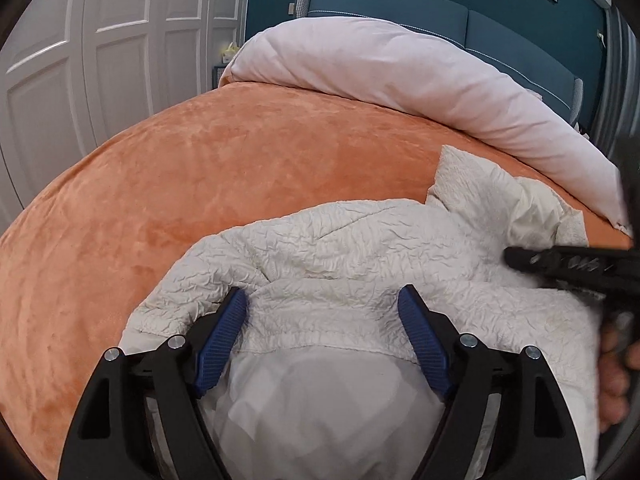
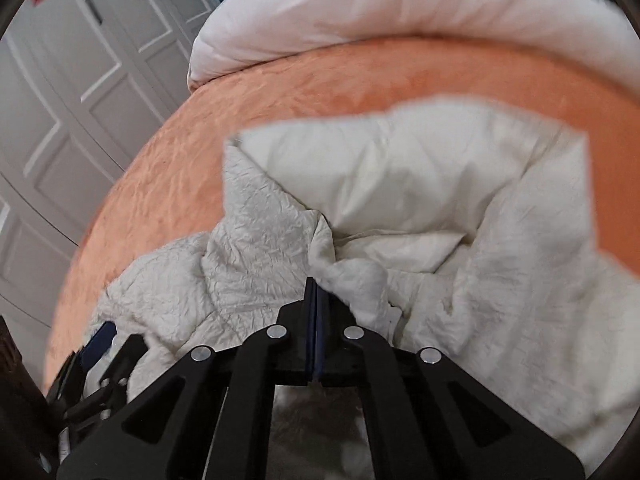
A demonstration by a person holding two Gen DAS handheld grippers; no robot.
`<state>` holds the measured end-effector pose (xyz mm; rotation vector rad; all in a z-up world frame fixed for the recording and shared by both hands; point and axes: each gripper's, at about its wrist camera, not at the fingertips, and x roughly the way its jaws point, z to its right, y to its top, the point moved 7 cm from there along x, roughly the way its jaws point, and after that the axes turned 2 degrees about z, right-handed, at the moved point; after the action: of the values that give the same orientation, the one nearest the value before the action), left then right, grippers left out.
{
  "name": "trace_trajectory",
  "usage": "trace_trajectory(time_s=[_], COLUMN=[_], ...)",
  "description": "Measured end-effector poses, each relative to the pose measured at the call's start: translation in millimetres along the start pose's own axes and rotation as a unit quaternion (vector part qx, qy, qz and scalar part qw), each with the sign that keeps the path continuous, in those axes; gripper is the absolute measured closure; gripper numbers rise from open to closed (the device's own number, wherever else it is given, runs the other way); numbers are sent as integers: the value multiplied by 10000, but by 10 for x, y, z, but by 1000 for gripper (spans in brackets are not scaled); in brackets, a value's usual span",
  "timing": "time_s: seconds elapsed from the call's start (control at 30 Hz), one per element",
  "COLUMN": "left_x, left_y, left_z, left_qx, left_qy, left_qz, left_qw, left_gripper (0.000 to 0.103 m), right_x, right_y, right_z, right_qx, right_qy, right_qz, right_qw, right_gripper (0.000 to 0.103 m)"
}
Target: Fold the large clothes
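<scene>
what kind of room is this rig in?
Almost certainly a bedroom. A bed with an orange plush cover fills both views, a bulky pale pink duvet is rolled back against a blue padded headboard, and white panelled wardrobe doors line the wall. The crinkled cream jacket lies on the bed.

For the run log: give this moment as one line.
left gripper: open over jacket | right gripper: shut on jacket | orange bed

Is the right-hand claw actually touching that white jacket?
Touching. The right wrist view shows the right gripper with its jaws shut on a bunched fold of the white jacket, no gap between pads and cloth.
</scene>
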<state>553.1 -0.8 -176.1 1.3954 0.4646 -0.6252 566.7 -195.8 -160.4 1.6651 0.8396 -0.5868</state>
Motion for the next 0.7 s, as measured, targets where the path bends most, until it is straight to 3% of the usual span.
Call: trace_trajectory(time_s=[0.13, 0.27, 0.33, 0.43, 0.5, 0.53, 0.6, 0.7], left_x=[-1, -1, 14, 26, 28, 29, 28, 24], left_y=[-14, -28, -40, -56, -64, -65, -71, -71], left_z=[25, 16, 17, 9, -7, -18, -19, -17], left_qx=[48, 46, 46, 28, -2, -23, -19, -2], left_qy=[75, 101, 115, 94, 61, 42, 49, 63], left_qz=[20, 25, 42, 74, 78, 81, 81, 75], left_qw=[10000, 9999, 9999, 9999, 10000, 10000, 10000, 10000], left_gripper=[26, 26, 26, 26, 26, 26, 26, 26], right_x=[-162, 399, 562, 529, 311, 121, -252, -639], right_y=[292, 350, 381, 471, 529, 538, 474, 232], right_z=[-416, -486, -327, -29, 119, 176, 319, 577], right_qx=[-699, -945, -780, 56, 216, 241, 380, 300], right_qy=[141, -276, -392, -160, -688, -732, -449, -450], right_qz=[330, -318, -391, -130, 196, 411, 606, 482], right_qw=[9969, 9946, 9954, 9998, 9972, 9962, 9964, 9974], right_gripper=[99, 103, 103, 103, 103, 98, 99, 99])
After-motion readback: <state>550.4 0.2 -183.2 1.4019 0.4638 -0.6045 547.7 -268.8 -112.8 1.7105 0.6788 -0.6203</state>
